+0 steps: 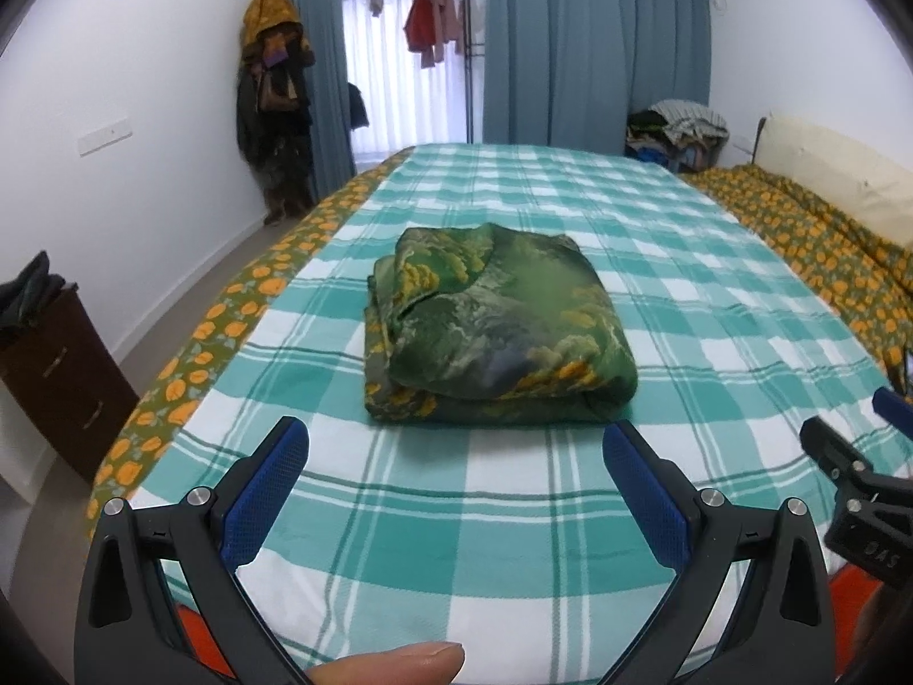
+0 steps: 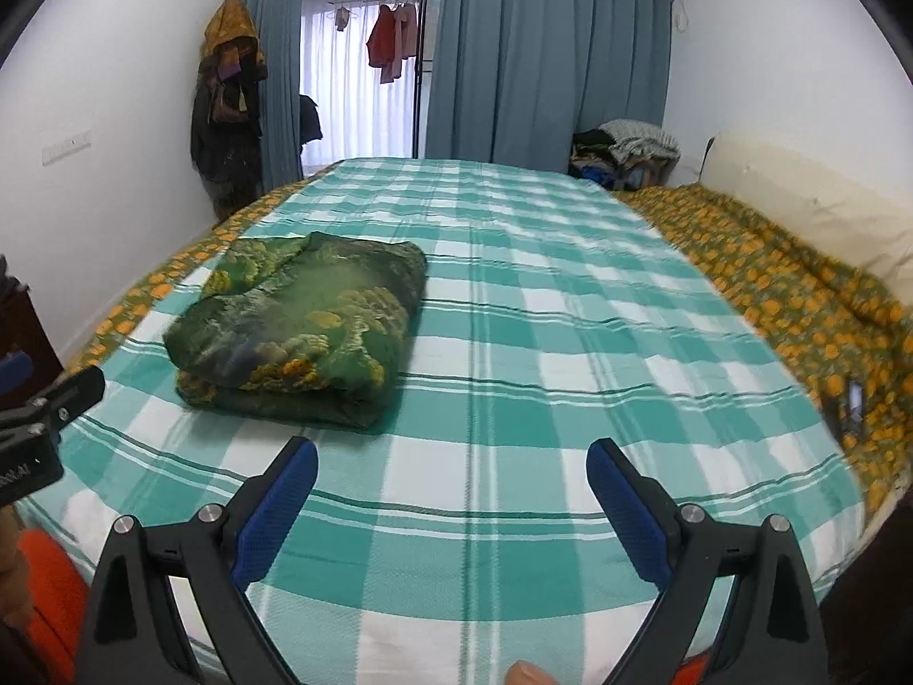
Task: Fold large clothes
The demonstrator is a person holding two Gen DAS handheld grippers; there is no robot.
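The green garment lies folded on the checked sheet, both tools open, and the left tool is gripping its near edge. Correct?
Not quite. The left tool grips nothing: in the left wrist view it is open short of the garment, with bare sheet between its fingers. The rest holds; the right tool is open too.

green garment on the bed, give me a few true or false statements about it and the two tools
1. The green garment lies folded in a bundle on the checked sheet. True.
2. The left tool is clamped on the garment. False: its jaws are open, short of it.
3. The right tool is open and holds nothing. True.
4. The garment hangs over the bed's edge. False: it rests wholly on the sheet.
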